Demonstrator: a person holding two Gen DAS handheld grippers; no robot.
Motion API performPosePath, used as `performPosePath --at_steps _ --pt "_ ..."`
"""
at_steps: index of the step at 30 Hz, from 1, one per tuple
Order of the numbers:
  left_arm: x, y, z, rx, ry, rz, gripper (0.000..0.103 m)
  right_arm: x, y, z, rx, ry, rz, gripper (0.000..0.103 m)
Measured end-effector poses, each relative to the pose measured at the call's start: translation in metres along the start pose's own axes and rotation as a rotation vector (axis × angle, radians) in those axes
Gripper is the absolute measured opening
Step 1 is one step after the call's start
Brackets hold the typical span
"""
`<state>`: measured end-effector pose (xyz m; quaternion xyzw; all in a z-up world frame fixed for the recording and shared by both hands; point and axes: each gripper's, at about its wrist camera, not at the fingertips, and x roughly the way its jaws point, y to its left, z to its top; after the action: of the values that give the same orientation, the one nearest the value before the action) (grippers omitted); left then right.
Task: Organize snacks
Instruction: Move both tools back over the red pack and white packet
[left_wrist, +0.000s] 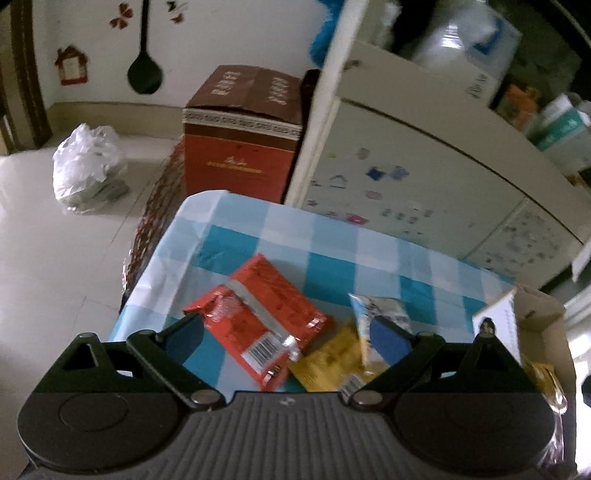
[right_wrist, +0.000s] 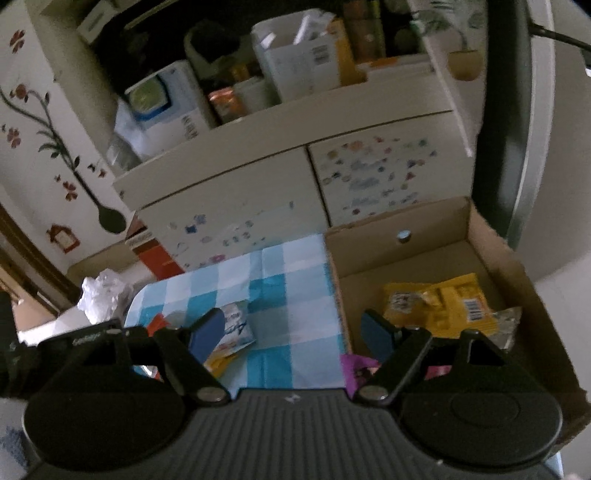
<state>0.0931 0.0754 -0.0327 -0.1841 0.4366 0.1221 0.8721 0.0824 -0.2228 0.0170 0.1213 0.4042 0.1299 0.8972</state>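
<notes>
The left hand-held gripper (left_wrist: 286, 334) hangs open and empty over the red snack packet (left_wrist: 258, 317) at lower centre. The packet's long axis runs upper left to lower right. The right hand-held gripper (right_wrist: 295, 332) is also open, farther off.

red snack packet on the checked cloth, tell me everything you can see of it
The red snack packet is a flat, glossy pouch, foil or plastic by its shine, with a silvery stripe across it and a white barcode patch near its nearer end. It looks sealed and slightly crinkled. It lies flat and askew on the blue and white checked cloth, its nearer end overlapping a yellow packet. It sits between the spread fingers of the open left gripper, which does not press on it.
</notes>
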Motion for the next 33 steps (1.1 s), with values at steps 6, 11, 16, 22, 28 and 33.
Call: performPosePath --at_steps 6,11,16,22,28,33 --pt "0.018 0.014 0.011 -0.038 0.012 0.019 0.099 0.01 0.021 -0.007 -0.065 0.027 0.0 0.081" --pt "0.037 0.019 0.015 -0.067 0.028 0.039 0.099 0.026 0.027 -0.011 -0.04 0.061 0.018 0.081" --pt "0.054 0.02 0.016 -0.089 0.054 0.061 0.099 0.043 0.036 -0.015 -0.046 0.083 0.029 0.081" --pt "0.066 0.023 0.022 -0.121 0.06 0.076 0.099 0.063 0.047 -0.018 -0.095 0.087 0.023 0.081" --pt "0.078 0.023 0.018 -0.108 0.08 0.128 0.102 0.092 0.052 -0.019 -0.109 0.098 0.014 0.081" --pt "0.083 0.031 0.015 -0.151 0.109 0.114 0.103 0.124 0.059 -0.025 -0.13 0.123 0.005 0.081"
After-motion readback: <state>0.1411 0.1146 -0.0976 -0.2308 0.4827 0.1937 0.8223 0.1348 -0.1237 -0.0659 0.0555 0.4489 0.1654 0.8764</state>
